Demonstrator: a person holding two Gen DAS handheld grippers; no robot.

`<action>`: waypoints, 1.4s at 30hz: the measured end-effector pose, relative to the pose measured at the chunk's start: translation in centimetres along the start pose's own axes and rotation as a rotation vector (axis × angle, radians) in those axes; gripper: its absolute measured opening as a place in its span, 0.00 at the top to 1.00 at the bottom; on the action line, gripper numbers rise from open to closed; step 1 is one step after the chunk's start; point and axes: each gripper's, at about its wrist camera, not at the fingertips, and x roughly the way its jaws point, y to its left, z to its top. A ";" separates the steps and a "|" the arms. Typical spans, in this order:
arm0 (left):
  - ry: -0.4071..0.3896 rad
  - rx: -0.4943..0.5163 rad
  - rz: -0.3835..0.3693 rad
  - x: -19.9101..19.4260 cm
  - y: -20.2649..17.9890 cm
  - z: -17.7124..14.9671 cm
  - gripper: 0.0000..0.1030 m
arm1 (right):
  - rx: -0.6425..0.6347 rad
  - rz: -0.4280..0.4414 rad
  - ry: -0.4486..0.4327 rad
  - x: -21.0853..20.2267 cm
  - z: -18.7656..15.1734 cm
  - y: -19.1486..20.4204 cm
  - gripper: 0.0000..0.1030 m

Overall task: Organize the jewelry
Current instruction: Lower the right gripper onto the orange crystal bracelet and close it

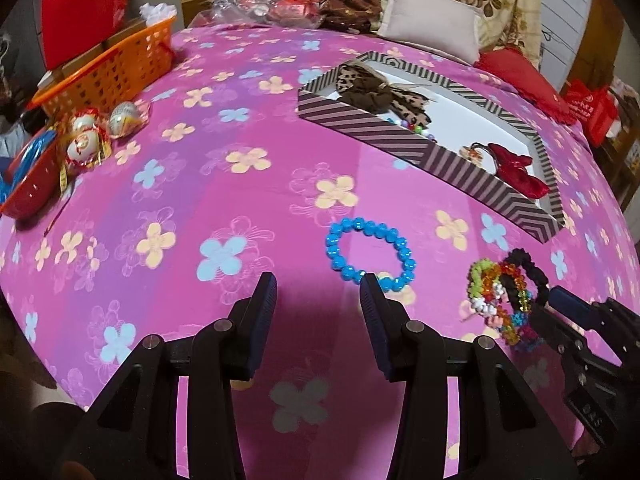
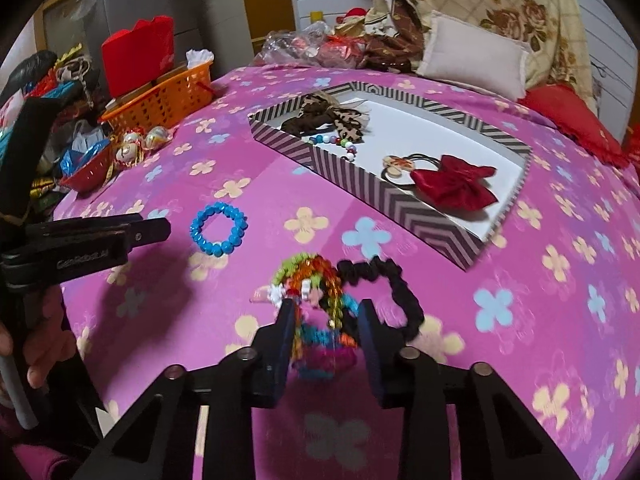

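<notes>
On a pink flowered bed (image 1: pixel 168 208), the right hand-held gripper (image 2: pixel 326 320) has its jaws around a multicoloured beaded hair tie (image 2: pixel 316 312), while the left hand-held gripper (image 1: pixel 318 292) hovers open beside a blue bead bracelet (image 1: pixel 370 254). The striped box (image 2: pixel 360 184) already holds 2 bows and beads; 2 pieces appear left.

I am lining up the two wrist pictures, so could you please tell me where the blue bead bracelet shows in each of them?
Left wrist view: the blue bead bracelet lies low and just right of centre, beyond the left gripper, on the pink sheet.
Right wrist view: the blue bead bracelet lies left of centre, halfway down.
Shared landmark: the striped box, further back and to the right of the bracelet in both.
</notes>
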 end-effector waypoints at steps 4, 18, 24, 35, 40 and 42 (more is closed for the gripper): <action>0.007 -0.011 0.000 0.5 0.3 0.0 0.59 | -0.012 0.001 0.021 1.2 0.6 -0.1 0.82; 0.015 -0.032 -0.021 1.2 1.2 0.5 0.59 | 0.092 0.094 -0.069 -3.2 -0.3 -2.0 0.91; 0.065 -0.088 -0.038 2.4 1.9 0.6 0.59 | 0.127 0.133 -0.111 -5.6 -0.6 -2.7 0.91; 0.079 -0.080 -0.031 3.7 1.3 1.3 0.50 | 0.215 0.153 -0.088 -4.9 -1.2 -5.0 0.91; 0.075 -0.068 -0.038 4.1 0.9 1.8 0.48 | 0.227 0.147 -0.070 -4.3 -1.6 -5.6 0.91; 0.066 -0.082 -0.050 4.2 1.3 1.7 0.48 | 0.223 0.148 -0.066 -4.1 -1.6 -5.7 0.91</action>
